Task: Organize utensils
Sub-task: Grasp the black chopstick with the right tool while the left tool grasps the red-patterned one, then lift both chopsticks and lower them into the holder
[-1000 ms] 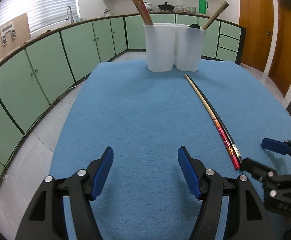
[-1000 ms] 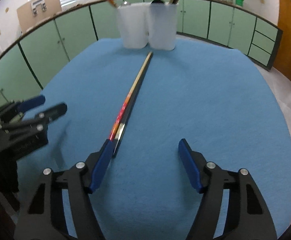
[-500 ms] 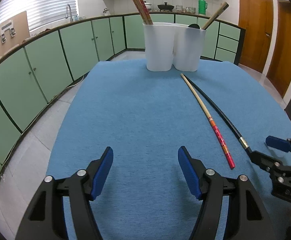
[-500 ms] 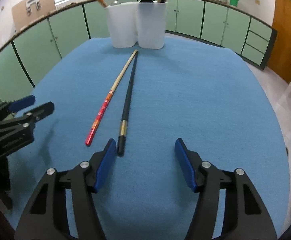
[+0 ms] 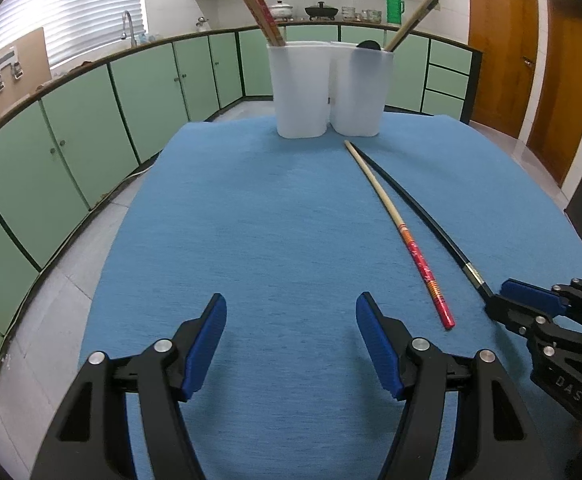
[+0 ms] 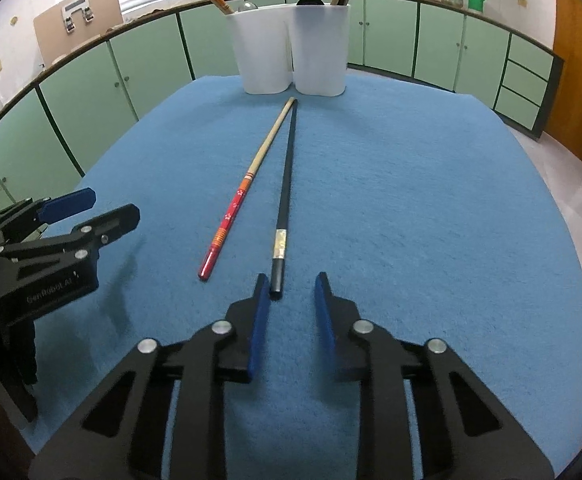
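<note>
Closing right gripper fingers around black chopstick.

We observed that each handheld black plastic two-finger left gripper and matching black right gripper carried flat blue rubber-like pads on the inner faces of its fingers. We noted round silver screw heads at the linkage pivots and triangular cut-outs in the finger arms. We read white lettering, partly legible as "DAS", on the right unit's body in the left wrist view, and small white print on the left unit's body in the right wrist view.
</note>
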Tool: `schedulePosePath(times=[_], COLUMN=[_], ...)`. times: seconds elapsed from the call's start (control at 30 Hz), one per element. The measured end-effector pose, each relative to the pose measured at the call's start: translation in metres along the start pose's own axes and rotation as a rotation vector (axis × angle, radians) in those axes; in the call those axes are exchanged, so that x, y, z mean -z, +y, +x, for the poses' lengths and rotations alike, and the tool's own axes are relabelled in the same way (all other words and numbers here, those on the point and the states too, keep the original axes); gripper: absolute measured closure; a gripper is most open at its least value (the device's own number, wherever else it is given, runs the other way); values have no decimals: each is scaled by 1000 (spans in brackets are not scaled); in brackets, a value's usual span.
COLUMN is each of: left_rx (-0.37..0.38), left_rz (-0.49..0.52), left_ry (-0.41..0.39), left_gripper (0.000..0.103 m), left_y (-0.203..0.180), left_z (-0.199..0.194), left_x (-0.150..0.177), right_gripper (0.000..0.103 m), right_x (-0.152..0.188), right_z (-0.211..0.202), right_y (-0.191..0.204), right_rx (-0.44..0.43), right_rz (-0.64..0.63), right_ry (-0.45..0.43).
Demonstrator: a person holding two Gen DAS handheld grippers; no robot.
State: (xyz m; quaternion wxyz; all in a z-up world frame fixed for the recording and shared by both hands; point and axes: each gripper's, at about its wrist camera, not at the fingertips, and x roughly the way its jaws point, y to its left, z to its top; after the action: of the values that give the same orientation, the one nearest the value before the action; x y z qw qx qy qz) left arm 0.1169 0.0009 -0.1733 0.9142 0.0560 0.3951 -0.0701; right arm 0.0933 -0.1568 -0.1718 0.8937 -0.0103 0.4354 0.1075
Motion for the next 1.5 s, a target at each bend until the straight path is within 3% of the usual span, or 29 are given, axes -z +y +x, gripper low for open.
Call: schedulePosePath(times=[0.13,0.63,0.8,1.03,1.2,1.23,1.5], left_rx=[7,141,161,137,121,121,136], left_rz=[4,2,27,39,48,51,12], left_ry=[4,23,53,67,61,61,47], left_gripper=[37,39,50,76,88,95,98], left_y=[-4,-44,-60,-68,-73,-74,-62], left_z=[0,0,5,13,14,15,3], left_x=[0,-3,1,3,4,4,-3], right_gripper=[97,97,97,97,97,97,97], right_x=[-2,2,5,3,5,5,2], right_z=[3,-18,-16,-18,-19,-20,-30], right_y=[5,-35,-48,-53,-58,-59,-58], right_rx=[-17,55,53,34,24,23,41], right_rz=[-23,73,114,124,142,143,122], right_ry=[8,-10,-2,-17,-20,-20,-39])
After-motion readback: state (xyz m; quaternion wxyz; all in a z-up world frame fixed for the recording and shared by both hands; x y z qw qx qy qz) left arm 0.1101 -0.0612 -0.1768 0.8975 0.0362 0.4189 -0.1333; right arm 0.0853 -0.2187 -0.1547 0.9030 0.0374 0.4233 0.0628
